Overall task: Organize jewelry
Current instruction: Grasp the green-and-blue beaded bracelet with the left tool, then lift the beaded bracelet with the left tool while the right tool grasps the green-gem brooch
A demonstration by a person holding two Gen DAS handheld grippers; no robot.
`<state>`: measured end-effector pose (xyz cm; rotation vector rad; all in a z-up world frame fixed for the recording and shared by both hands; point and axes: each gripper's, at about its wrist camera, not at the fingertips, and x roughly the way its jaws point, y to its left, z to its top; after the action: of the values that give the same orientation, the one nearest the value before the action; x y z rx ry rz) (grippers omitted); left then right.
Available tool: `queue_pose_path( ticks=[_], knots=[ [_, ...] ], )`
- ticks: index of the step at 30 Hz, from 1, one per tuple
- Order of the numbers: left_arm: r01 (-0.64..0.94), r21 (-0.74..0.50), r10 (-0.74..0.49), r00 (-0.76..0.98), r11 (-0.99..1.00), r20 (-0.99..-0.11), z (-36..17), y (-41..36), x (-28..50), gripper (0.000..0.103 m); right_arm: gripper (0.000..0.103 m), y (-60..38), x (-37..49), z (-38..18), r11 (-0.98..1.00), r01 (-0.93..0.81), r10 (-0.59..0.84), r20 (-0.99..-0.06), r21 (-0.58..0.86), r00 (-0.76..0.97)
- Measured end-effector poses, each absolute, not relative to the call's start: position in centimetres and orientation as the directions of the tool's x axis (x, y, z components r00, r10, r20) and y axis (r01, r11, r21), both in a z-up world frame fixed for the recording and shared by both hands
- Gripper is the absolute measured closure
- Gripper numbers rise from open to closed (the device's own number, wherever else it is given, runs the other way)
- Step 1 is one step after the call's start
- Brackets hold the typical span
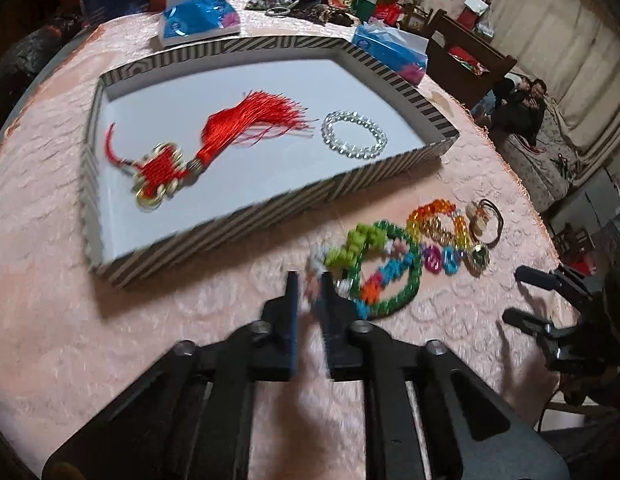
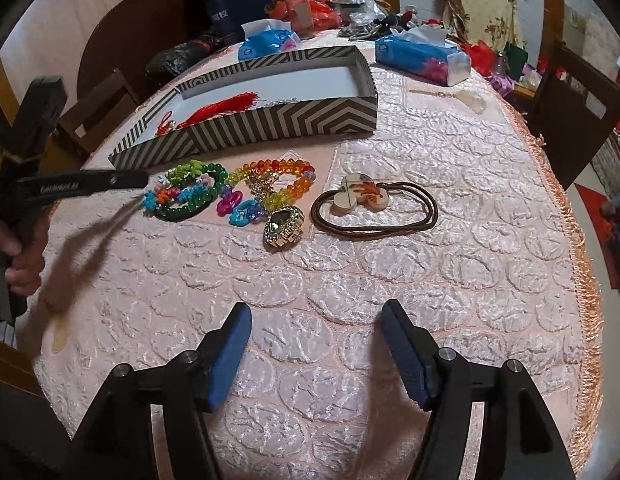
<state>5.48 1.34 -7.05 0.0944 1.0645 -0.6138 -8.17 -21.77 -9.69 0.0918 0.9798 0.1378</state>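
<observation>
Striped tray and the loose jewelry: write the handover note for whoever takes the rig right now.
Left gripper: nearly closed on the white end of the multicolored bead bracelet; grip unclear through blur.
Right gripper: open, empty, hovering over the pink tablecloth.
Done: red tassel knot charm and clear bead bracelet lie in the striped tray.
Left: rainbow bead bracelet, gold ring, brown hair tie.
</observation>
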Motion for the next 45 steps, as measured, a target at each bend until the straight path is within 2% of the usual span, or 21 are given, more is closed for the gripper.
queue_pose_path(
  ticks=[2,9,10,13,19,23,24,26,28,34,39,43,45],
  knots=[
    [0.542,-0.218,-0.446,0.333,0.811,-0.831,-6.8,0.4,5.8,0.073,0.035,-21.6,-8.2,-9.7,0.989,-0.077,0.148,-0.822,0.126,0.549],
    [0.616,-0.145,-0.405,0.307,0.774,-0.862,-8.2,-2.7,6.7,0.071,0.033,-21.1,-8.4,-9.9,0.992,-0.076,0.129,-0.821,0.104,0.556],
    [0.62,-0.137,-0.401,0.309,0.772,-0.862,-8.4,-2.8,6.7,0.071,0.033,-21.2,-8.5,-9.9,0.992,-0.073,0.13,-0.821,0.107,0.556],
    [0.619,-0.162,-0.419,0.296,0.768,-0.858,-8.1,-2.4,6.6,0.088,0.033,-21.2,-8.7,-9.8,0.991,-0.067,0.131,-0.819,0.113,0.558],
    [0.591,-0.226,-0.482,0.318,0.774,-0.816,-5.6,-0.2,5.6,0.088,0.031,-21.4,-8.8,-9.8,0.99,-0.056,0.136,-0.813,0.127,0.566],
    [0.555,-0.229,-0.473,0.346,0.8,-0.81,-5.0,1.5,5.2,0.088,0.031,-21.7,-8.4,-9.6,0.986,-0.04,0.155,-0.818,0.159,0.554],
    [0.539,-0.228,-0.464,0.356,0.811,-0.811,-5.0,2.1,5.1,0.088,0.032,-22.0,-8.1,-9.4,0.982,-0.03,0.17,-0.82,0.184,0.547],
    [0.505,-0.233,-0.453,0.371,0.831,-0.811,-5.0,3.4,5.0,0.088,0.047,-22.6,-7.5,-9.1,0.974,-0.019,0.201,-0.819,0.227,0.538],
    [0.475,-0.229,-0.435,0.384,0.849,-0.815,-5.2,4.6,4.9,0.088,0.054,-22.7,-6.5,-8.7,0.967,-0.039,0.234,-0.813,0.253,0.534],
    [0.383,-0.228,-0.377,0.376,0.895,-0.846,-7.1,7.3,4.4,0.088,0.056,-21.0,-3.5,-8.9,0.963,-0.117,0.266,-0.808,0.241,0.526],
    [0.373,-0.232,-0.375,0.374,0.898,-0.848,-7.3,7.4,3.8,0.088,0.056,-19.8,-1.8,-9.1,0.972,-0.167,0.231,-0.812,0.166,0.536],
    [0.372,-0.239,-0.38,0.374,0.897,-0.846,-7.2,7.4,3.8,0.088,0.066,-18.7,-1.6,-9.4,0.976,-0.213,0.157,-0.819,0.044,0.551],
    [0.371,-0.242,-0.383,0.373,0.896,-0.845,-7.1,7.3,3.9,0.088,0.077,-18.6,-2.0,-9.3,0.974,-0.223,0.155,-0.823,0.035,0.547]
  ],
)
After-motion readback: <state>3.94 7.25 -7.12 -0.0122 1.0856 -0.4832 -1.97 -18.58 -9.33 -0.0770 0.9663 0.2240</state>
